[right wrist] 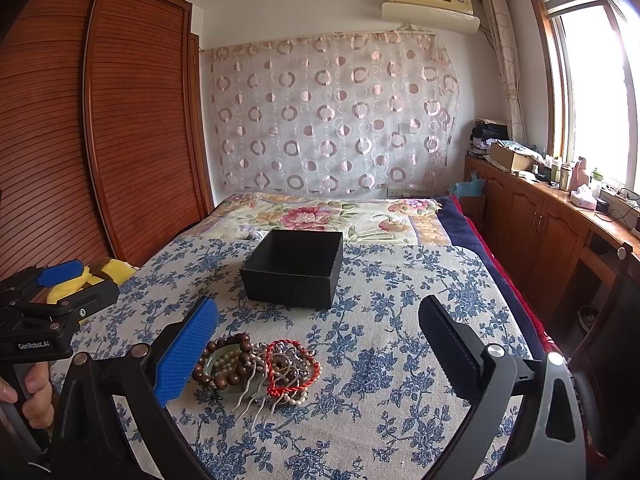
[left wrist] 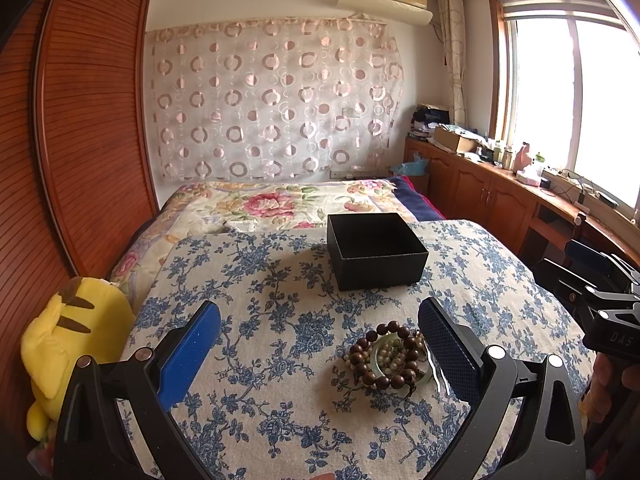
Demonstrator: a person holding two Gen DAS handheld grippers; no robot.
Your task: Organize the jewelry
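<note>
Blue-floral cloth (right wrist: 400, 300) carries everything. Left gripper (left wrist: 320, 344) jaws wide open, holding nothing, jewelry pile (left wrist: 386, 356) near its right finger. Right gripper (right wrist: 318, 344) also open and empty, pile left of centre. Black box (right wrist: 294, 268) sits farther back, looks empty. Looks like pre-grasp: next, pinch one piece, e.g. red cord bracelet (right wrist: 294, 366), without snagging.
</note>
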